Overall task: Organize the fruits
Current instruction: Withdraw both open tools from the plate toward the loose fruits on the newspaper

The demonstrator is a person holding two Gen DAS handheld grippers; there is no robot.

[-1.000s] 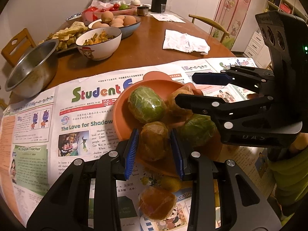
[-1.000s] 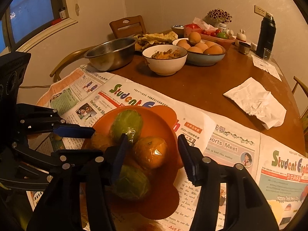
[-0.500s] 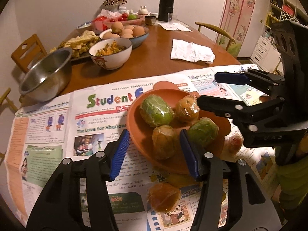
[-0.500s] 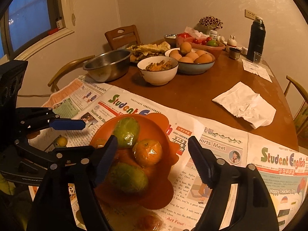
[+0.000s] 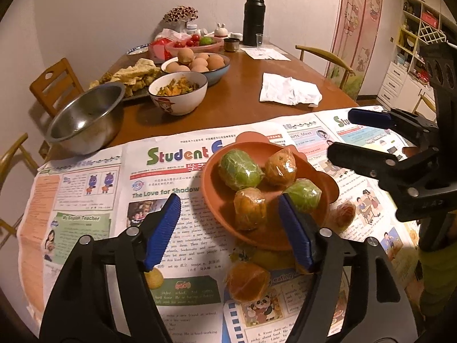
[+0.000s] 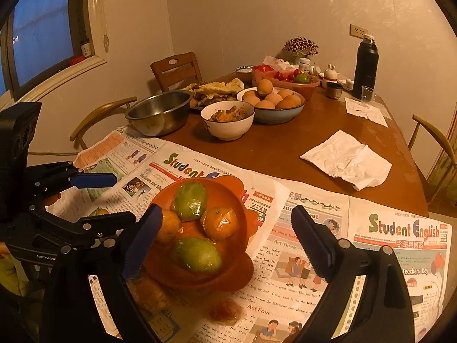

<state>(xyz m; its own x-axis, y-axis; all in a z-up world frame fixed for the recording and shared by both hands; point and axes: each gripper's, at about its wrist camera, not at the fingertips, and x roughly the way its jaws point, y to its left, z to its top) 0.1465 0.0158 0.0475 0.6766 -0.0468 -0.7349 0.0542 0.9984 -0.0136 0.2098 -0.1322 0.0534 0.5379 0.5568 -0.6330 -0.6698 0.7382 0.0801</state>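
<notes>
With both grippers just opened and empty, left gripper and right gripper above plate near newspaper's front edge: four wrapped fruits inside. Lift clear, then fetch loose orange at front edge.

Colours on the newspaper-covered worktop

Orange plate: two green wrapped fruits, two orange wrapped fruits. Newspaper: white, multicoloured "Student" masthead, green and peach panels. Worktop: brown wood. Hand-held grippers: black, blue ribbed pads. Steel bowl: silver. Thermos: black. Napkin: white.
</notes>
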